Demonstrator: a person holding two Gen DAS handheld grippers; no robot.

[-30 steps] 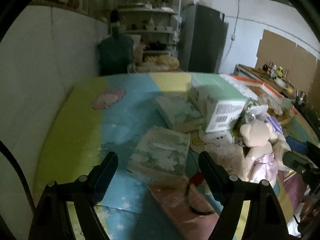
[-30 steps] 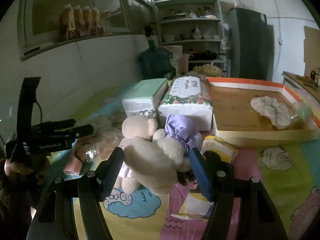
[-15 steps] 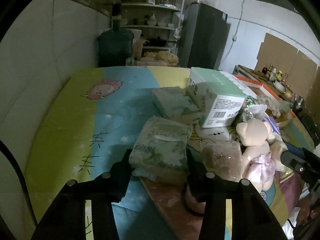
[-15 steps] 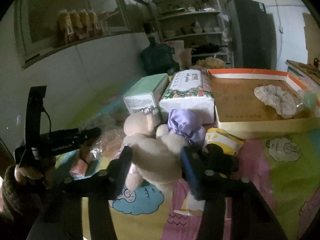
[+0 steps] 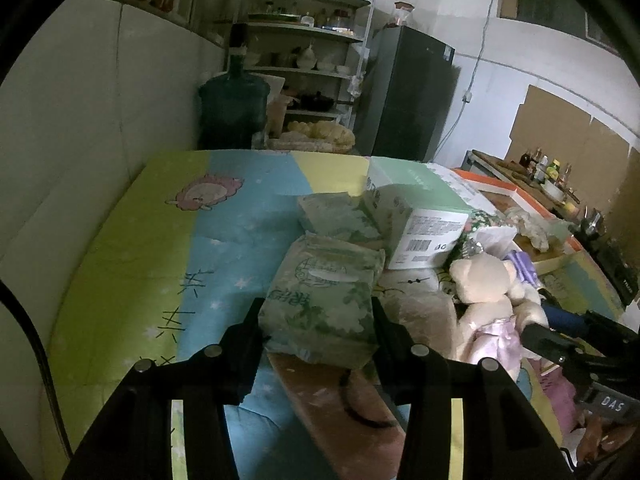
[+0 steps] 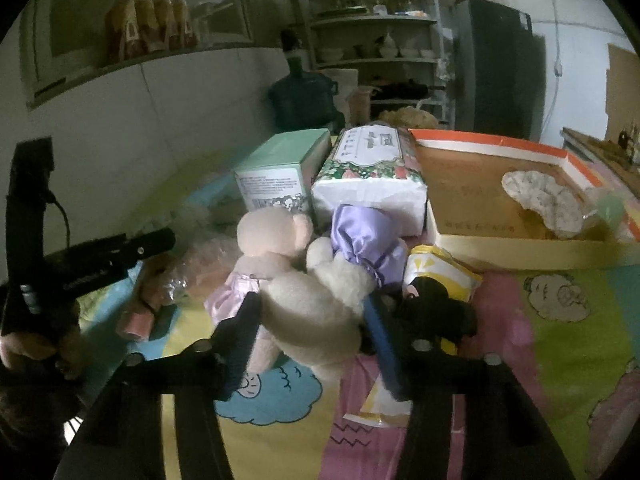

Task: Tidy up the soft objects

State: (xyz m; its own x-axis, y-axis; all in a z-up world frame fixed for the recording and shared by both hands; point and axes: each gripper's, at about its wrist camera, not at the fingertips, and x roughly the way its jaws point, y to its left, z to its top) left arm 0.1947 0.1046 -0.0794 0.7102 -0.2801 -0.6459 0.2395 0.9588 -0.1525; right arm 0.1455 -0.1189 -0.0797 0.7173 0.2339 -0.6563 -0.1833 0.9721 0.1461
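My left gripper [image 5: 316, 326] is shut on a green floral tissue pack [image 5: 324, 300] and holds it over the colourful mat. A second green tissue pack [image 5: 336, 216] lies behind it. My right gripper [image 6: 312, 320] is shut on a cream teddy bear [image 6: 316, 312] with a purple satin dress [image 6: 368, 240]. A second bear in a pink dress [image 6: 268, 240] lies touching it, and also shows in the left wrist view [image 5: 484, 280]. The left gripper also shows in the right wrist view [image 6: 120, 256].
A mint green box [image 6: 280, 176], a floral-topped tissue pack [image 6: 368, 168] and an orange-rimmed cardboard tray [image 6: 500, 144] holding a grey scrunchie [image 6: 540, 200] stand behind the bears. A yellow packet [image 6: 436, 276] and a pink wrapped bundle [image 6: 160, 288] lie on the mat [image 5: 140, 260]. A wall runs along the left.
My left gripper moved forward and closed on the green tissue pack, then lifted it a little. My right gripper closed on the cream bear.
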